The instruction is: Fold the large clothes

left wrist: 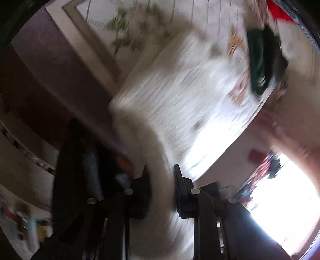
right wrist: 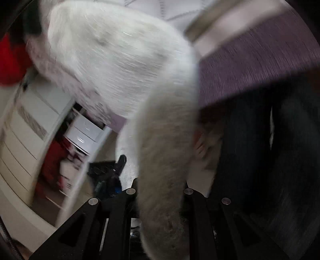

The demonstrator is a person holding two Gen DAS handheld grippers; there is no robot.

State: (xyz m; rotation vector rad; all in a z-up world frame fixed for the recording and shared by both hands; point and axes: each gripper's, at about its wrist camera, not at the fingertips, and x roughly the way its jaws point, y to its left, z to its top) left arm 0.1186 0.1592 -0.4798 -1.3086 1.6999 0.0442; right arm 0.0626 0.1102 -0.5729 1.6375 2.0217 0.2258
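A large white fluffy garment (left wrist: 180,90) fills the middle of the blurred left wrist view. One edge of it runs down into my left gripper (left wrist: 161,180), which is shut on the fabric between its black fingers (left wrist: 178,180). In the right wrist view the same white garment (right wrist: 120,60) hangs in a thick fold down through my right gripper (right wrist: 160,192). That gripper is shut on the fold, which hides its fingertips. Both views are smeared by motion.
Dark green and black clothes (left wrist: 262,60) lie at the upper right, beside something red (left wrist: 280,12). A purple surface (right wrist: 250,60) and a person's dark clothing (right wrist: 260,160) fill the right. White drawers (right wrist: 86,132) and red items (right wrist: 54,160) stand at the left. A bright window (left wrist: 280,200) glares at the lower right.
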